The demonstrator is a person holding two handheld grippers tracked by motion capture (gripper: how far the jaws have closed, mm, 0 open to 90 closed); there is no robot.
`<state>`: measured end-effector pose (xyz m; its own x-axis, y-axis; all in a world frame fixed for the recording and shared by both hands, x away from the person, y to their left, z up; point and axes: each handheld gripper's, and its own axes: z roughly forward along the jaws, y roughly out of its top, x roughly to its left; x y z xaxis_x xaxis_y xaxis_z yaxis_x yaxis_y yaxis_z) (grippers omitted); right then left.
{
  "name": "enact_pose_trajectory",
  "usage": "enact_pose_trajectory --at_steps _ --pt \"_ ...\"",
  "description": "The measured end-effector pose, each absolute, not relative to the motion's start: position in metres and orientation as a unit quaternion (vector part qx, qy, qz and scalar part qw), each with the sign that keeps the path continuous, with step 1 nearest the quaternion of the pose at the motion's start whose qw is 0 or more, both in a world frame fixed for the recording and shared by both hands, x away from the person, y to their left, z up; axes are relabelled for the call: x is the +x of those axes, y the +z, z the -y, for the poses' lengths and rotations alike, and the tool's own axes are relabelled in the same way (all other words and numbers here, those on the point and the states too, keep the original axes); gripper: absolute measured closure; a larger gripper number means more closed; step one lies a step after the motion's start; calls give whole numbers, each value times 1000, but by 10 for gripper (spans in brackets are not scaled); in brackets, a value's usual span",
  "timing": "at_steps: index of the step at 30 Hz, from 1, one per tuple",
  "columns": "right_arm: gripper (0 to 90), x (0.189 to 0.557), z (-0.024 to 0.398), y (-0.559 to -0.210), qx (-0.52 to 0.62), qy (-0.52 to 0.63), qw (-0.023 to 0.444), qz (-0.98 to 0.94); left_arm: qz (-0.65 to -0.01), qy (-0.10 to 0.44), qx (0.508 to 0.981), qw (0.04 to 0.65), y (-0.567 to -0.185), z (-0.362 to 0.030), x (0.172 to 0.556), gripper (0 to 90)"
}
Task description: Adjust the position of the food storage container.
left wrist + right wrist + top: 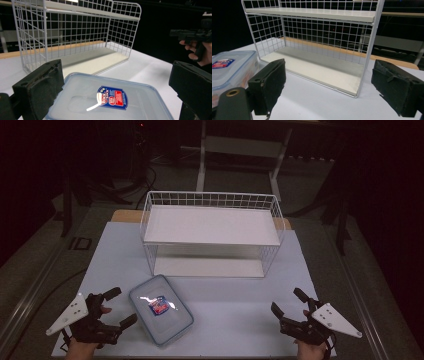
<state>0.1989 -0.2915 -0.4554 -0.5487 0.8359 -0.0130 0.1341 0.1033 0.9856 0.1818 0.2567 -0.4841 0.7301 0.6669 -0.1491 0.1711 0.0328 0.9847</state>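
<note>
A clear plastic food box with a blue-rimmed lid and a red and blue label point(161, 308) point(110, 100) point(229, 67) lies on the white table near its front left. My left gripper point(120, 307) point(117, 85) stands open just left of the box, its jaws wide apart on either side of the box's near end without touching it. My right gripper point(288, 302) point(329, 85) is open at the front right, empty, and faces the white wire rack point(212, 232) point(75, 35) point(317, 45). The rack has two shelves, both bare.
The white tabletop point(240, 305) ends close to both hands at the front. Behind the rack runs a wooden strip point(125, 215), then a dark floor with stands and table legs point(201, 160). In the left gripper view the other hand and its gripper point(197, 42) show at the right.
</note>
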Motion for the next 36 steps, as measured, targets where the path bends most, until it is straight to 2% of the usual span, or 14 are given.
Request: enact_pose_trajectory --at_steps 9,13,15,17,19,20,22,23,24,25,26,27,31,36 --pt "122 196 286 -452 354 567 307 -678 -298 175 674 653 -472 -252 178 0" --pt "122 195 283 -453 351 566 305 -681 -283 162 706 629 -468 -253 174 7" --pt "123 195 283 -453 352 565 304 -681 -276 159 722 615 -469 -253 171 88" --pt "127 196 282 -453 353 564 304 -682 -273 146 735 603 -473 -254 168 241" --pt "128 197 282 -454 358 564 299 -682 -270 122 749 593 -476 -254 168 343" --pt "128 198 282 -455 358 564 297 -682 -260 107 771 571 -480 -253 168 417" --pt "128 198 282 -455 359 565 295 -682 -255 106 780 562 -481 -252 168 439" --pt "129 199 281 -456 361 564 293 -683 -249 98 791 551 -482 -251 168 549" --pt "133 199 281 -456 362 563 293 -682 -242 92 798 544 -483 -250 167 605" --pt "133 199 281 -456 362 563 293 -682 -237 85 804 538 -484 -250 167 605" --pt "134 200 280 -457 363 560 292 -685 -232 74 811 533 -485 -251 168 691" --pt "134 200 280 -457 363 560 292 -685 -230 68 817 524 -486 -251 168 691" --pt "134 201 280 -458 364 560 288 -686 -237 61 844 478 -495 -249 171 847" --pt "137 202 280 -459 369 557 287 -687 -236 65 879 409 -512 -238 176 894"
